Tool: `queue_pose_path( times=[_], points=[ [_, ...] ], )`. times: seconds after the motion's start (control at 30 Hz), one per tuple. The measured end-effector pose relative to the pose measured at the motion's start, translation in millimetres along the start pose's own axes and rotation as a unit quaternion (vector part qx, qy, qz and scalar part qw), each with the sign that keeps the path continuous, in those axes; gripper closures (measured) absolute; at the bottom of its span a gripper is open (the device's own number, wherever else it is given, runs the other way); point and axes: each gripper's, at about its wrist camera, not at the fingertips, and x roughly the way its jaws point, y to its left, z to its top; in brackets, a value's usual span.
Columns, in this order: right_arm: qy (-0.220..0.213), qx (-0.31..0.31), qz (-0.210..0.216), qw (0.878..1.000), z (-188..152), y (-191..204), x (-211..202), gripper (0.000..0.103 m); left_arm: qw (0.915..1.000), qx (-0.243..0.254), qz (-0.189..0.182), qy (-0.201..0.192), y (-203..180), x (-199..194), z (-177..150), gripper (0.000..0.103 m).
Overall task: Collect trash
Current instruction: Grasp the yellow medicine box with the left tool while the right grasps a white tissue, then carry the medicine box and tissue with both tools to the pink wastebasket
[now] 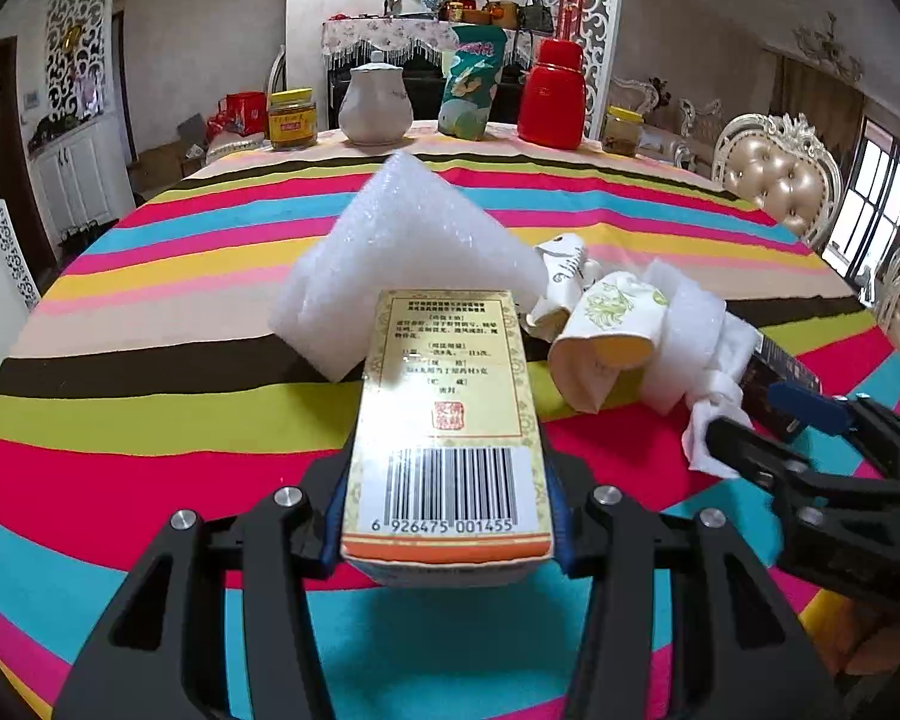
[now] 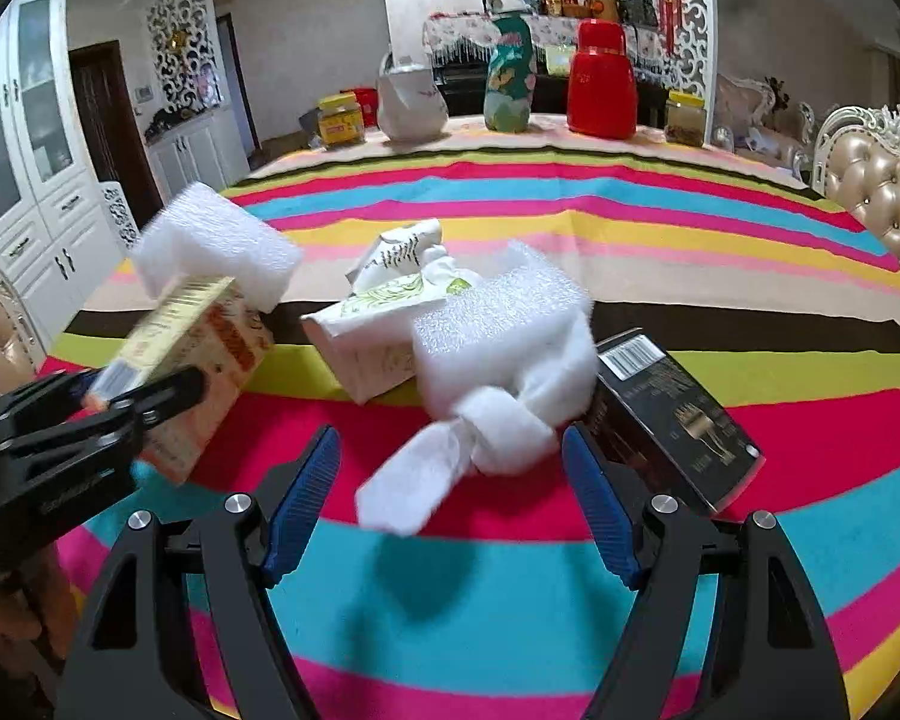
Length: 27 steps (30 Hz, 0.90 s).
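My left gripper (image 1: pixel 447 516) is shut on a gold carton with a barcode (image 1: pixel 444 420) and holds it above the striped tablecloth; it also shows in the right wrist view (image 2: pixel 192 354). My right gripper (image 2: pixel 450 480) is open, its blue pads either side of a knotted white foam strip (image 2: pixel 486 420). That strip joins a white foam block (image 2: pixel 498 324). A crushed white paper cup (image 2: pixel 372 330) lies behind it. A black box (image 2: pixel 672 414) lies right of the gripper. A larger foam piece (image 1: pixel 402 258) lies behind the carton.
At the table's far edge stand a yellow-lidded jar (image 1: pixel 293 119), a white teapot (image 1: pixel 375 102), a green snack bag (image 1: pixel 471 84), a red flask (image 1: pixel 552 96) and another jar (image 1: pixel 621 131). Padded chairs (image 1: pixel 780 174) stand at the right.
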Motion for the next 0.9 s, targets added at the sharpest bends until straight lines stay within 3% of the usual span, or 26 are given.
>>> queue_pose_path(
  times=[0.23, 0.27, 0.3, 0.47, 0.9],
  points=[
    [0.039, 0.019, -0.022, 0.999, 6.3, -10.1, 24.7, 0.05, 0.9997, 0.019, -0.011, -0.005, -11.0, -1.8, -1.4, 0.054],
    [0.038, 0.024, -0.023, 0.999, 6.1, -12.8, 23.9, 0.062, 0.9997, 0.019, -0.012, -0.004, -11.4, -1.4, -1.5, 0.054],
    [0.033, 0.025, -0.024, 0.999, 4.9, -13.8, 21.1, 0.066, 0.9997, 0.018, -0.014, -0.004, -11.4, -1.6, -1.6, 0.054],
    [0.015, 0.01, -0.023, 1.0, -7.4, -7.6, 1.4, 0.071, 0.9996, 0.019, -0.021, -0.004, -13.1, -3.1, -2.7, 0.054],
    [-0.018, 0.034, -0.026, 0.999, -51.5, -9.0, -60.7, 0.071, 0.998, 0.047, -0.041, -0.008, -32.6, -12.0, -14.0, 0.054]
  ],
)
